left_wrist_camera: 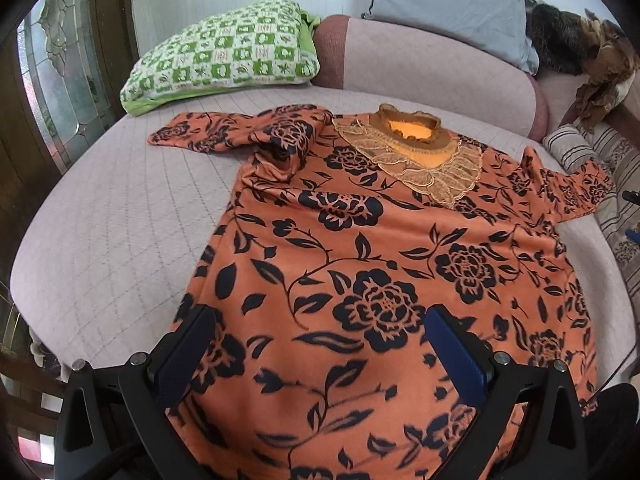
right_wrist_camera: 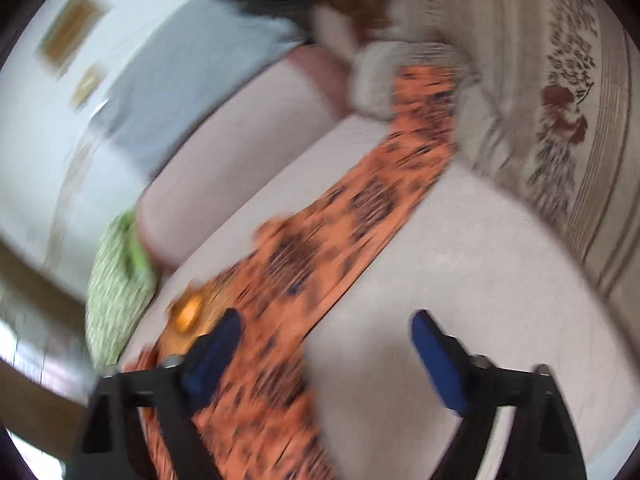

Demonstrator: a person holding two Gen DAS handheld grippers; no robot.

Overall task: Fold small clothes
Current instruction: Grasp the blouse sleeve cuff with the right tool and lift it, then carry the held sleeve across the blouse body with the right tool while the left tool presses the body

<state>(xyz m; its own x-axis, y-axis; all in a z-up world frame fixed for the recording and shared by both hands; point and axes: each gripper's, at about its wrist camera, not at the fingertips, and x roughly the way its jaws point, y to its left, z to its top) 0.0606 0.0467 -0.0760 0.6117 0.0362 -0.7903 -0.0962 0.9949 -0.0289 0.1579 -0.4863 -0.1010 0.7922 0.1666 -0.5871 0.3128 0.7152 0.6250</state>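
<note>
An orange top with black flowers [left_wrist_camera: 360, 248] lies spread face up on the pale pink bed [left_wrist_camera: 100, 240], its lace collar [left_wrist_camera: 416, 152] at the far side. Its left sleeve [left_wrist_camera: 224, 132] is bunched and folded over; its right sleeve [left_wrist_camera: 568, 188] stretches to the right. My left gripper [left_wrist_camera: 316, 328] is open and empty above the top's lower body. In the blurred right wrist view, my right gripper [right_wrist_camera: 324, 328] is open and empty above the bed [right_wrist_camera: 460, 264], beside the outstretched sleeve [right_wrist_camera: 360, 208].
A green checked pillow [left_wrist_camera: 228, 56] and a grey pillow [left_wrist_camera: 448, 4] lie at the head of the bed. A striped patterned blanket [right_wrist_camera: 560, 112] is heaped along the right edge. A dark furry item [left_wrist_camera: 560, 40] sits at the back right.
</note>
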